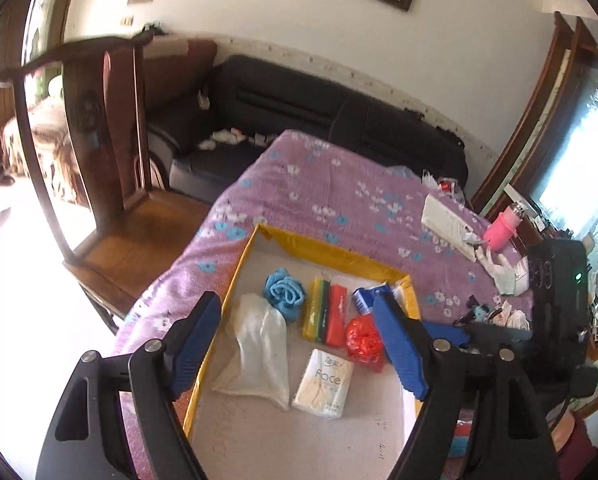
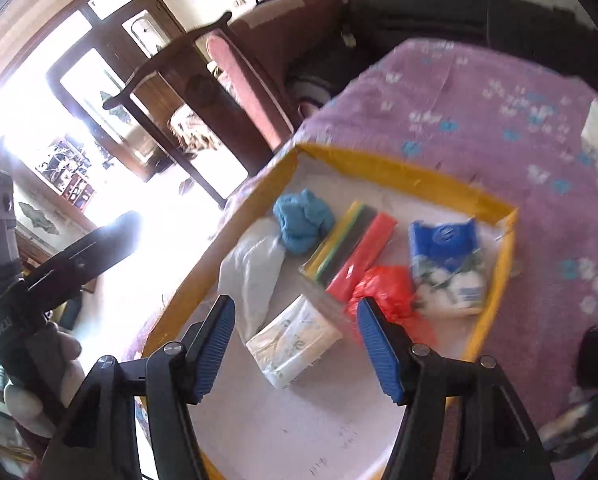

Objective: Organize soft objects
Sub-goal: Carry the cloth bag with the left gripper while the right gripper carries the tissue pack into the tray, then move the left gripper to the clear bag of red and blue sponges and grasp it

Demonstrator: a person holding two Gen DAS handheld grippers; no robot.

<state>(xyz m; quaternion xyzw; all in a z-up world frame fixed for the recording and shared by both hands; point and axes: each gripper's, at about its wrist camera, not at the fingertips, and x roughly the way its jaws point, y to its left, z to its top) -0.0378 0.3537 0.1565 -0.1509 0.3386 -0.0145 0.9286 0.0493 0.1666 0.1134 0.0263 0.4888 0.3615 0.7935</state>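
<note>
Yellow-rimmed tray (image 1: 235,276): blue cloth (image 1: 284,290), sponge pack (image 1: 325,314), tissue pack (image 1: 325,384), red bag (image 1: 363,340) grouped for sorting. Left gripper (image 1: 299,354) and right gripper (image 2: 295,346) both wide, empty, hovering above.

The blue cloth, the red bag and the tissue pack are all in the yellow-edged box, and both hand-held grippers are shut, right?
Not quite: both wrist views show the left hand-held gripper and right hand-held gripper open, holding nothing. The blue cloth, red bag and tissue pack are indeed in the yellow-edged box.
</note>
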